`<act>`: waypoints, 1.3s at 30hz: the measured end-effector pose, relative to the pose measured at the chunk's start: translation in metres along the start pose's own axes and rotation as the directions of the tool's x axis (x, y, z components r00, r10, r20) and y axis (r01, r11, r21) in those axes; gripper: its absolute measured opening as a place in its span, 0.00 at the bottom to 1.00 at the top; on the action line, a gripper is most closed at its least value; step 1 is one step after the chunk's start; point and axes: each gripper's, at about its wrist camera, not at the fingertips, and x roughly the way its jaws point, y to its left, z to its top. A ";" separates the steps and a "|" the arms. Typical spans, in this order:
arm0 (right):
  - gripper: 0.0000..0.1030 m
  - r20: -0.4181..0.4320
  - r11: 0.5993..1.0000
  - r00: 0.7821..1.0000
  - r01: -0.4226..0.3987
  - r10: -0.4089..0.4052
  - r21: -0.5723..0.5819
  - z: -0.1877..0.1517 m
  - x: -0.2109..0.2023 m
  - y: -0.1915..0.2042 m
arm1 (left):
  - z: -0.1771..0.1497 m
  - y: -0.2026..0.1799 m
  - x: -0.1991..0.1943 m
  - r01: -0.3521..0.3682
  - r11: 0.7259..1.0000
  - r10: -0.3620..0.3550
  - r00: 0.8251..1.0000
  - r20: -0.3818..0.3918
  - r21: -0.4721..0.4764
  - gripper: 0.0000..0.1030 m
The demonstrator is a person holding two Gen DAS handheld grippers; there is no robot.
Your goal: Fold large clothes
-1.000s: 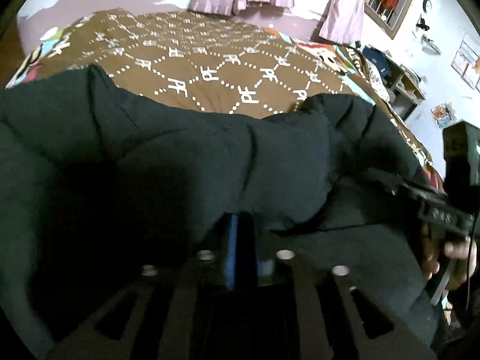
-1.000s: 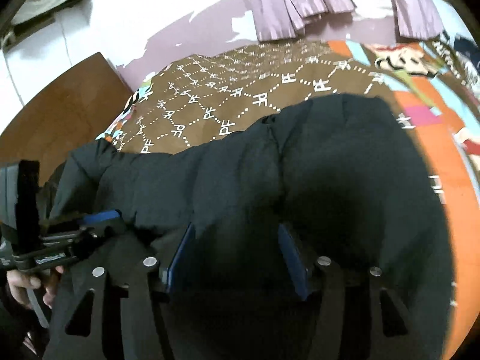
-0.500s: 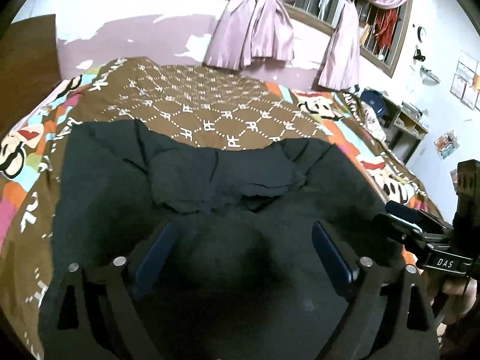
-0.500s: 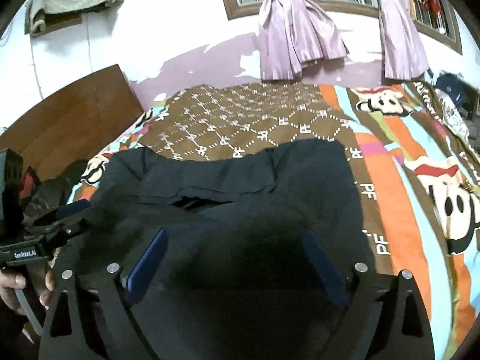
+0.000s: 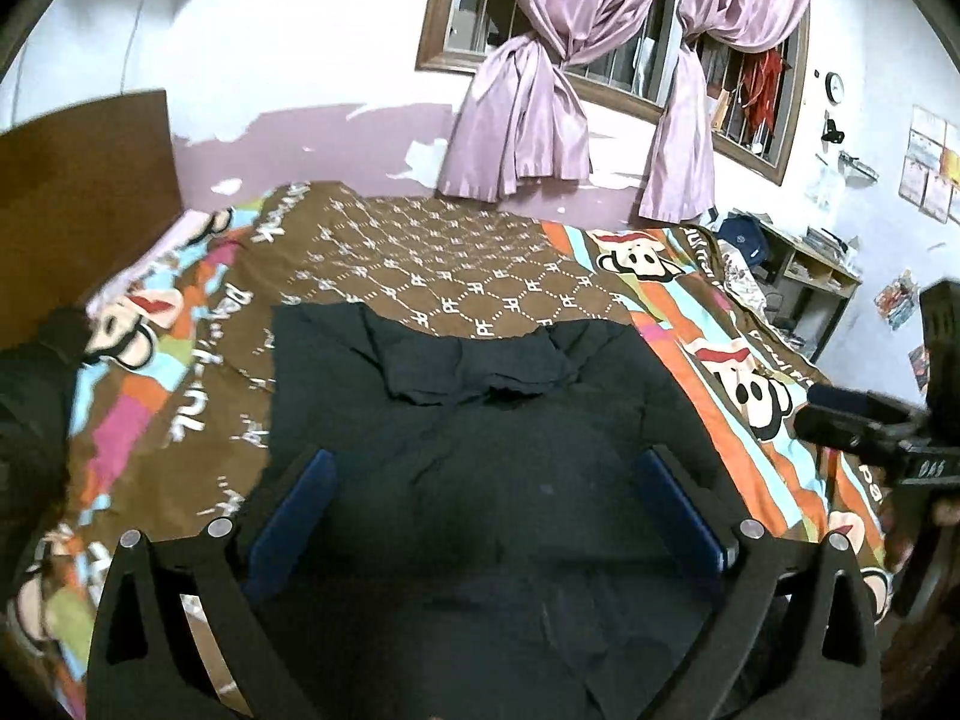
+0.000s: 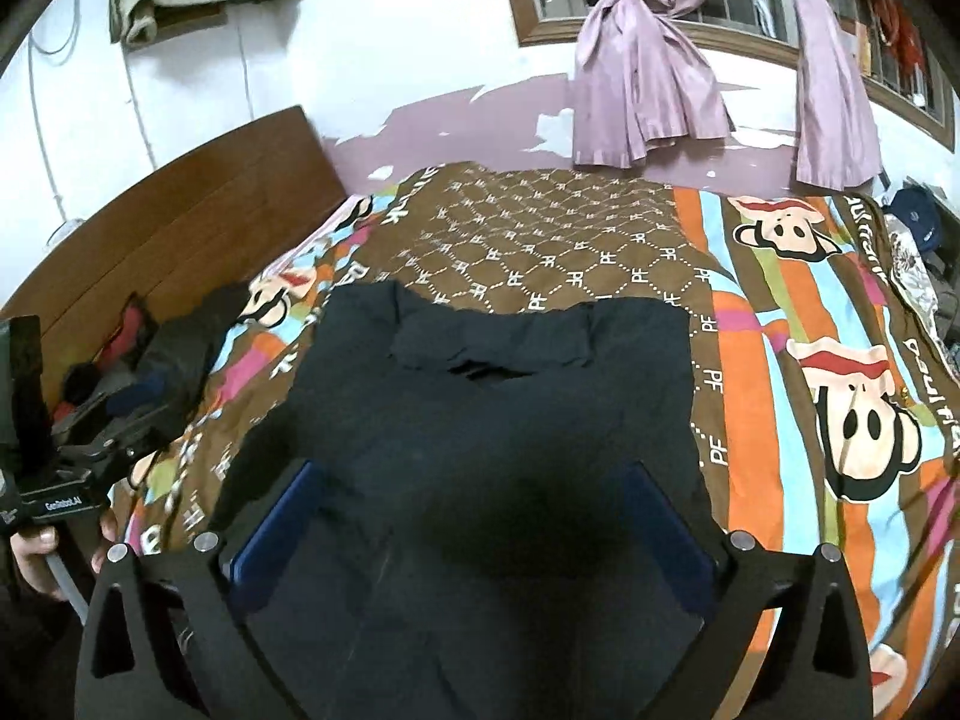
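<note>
A large black garment (image 5: 480, 450) lies folded on the bed, its far edge doubled over into a loose flap (image 5: 468, 366). It also shows in the right wrist view (image 6: 498, 420). My left gripper (image 5: 486, 510) is open and empty, raised above the garment's near part. My right gripper (image 6: 474, 516) is open and empty, also above the near part. Each gripper shows at the edge of the other's view: the right one (image 5: 864, 426), the left one (image 6: 90, 444).
The bed has a brown and striped cartoon cover (image 6: 780, 312). A wooden headboard (image 6: 180, 210) stands at the left, with dark clothes piled (image 6: 138, 372) by it. A curtained window (image 5: 600, 90) and a cluttered shelf (image 5: 798, 264) are behind.
Both grippers let go of the garment, opened wide and pulled up and back. The garment now lies flat on the bed with its folded edge far from me.
</note>
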 end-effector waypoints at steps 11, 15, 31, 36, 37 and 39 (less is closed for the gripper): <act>1.00 -0.025 0.999 0.999 -0.028 0.028 -0.021 -0.026 -0.040 0.041 | -0.016 -0.019 -0.081 -0.015 0.999 0.013 0.999 0.039 0.036 0.97; 1.00 -0.006 0.998 0.999 -0.035 0.034 -0.057 -0.054 -0.043 0.058 | -0.030 -0.023 -0.092 -0.006 0.999 0.005 1.000 0.025 0.046 0.97; 1.00 -0.009 0.995 1.000 0.010 -0.011 -0.095 -0.167 -0.024 0.041 | -0.144 -0.017 -0.092 0.001 0.988 0.013 0.996 -0.090 0.155 0.97; 1.00 -0.097 1.000 0.995 0.022 -0.022 0.004 -0.193 -0.004 0.016 | -0.190 -0.004 -0.075 0.046 0.989 -0.018 0.982 -0.187 0.143 0.97; 1.00 -0.120 1.000 0.992 0.028 -0.027 0.008 -0.201 0.001 0.013 | -0.196 -0.001 -0.073 0.045 0.990 -0.018 0.979 -0.201 0.132 0.97; 1.00 -0.164 0.999 0.986 0.039 -0.039 0.000 -0.216 0.007 0.011 | -0.209 0.003 -0.069 0.048 0.994 -0.024 0.972 -0.235 0.099 0.97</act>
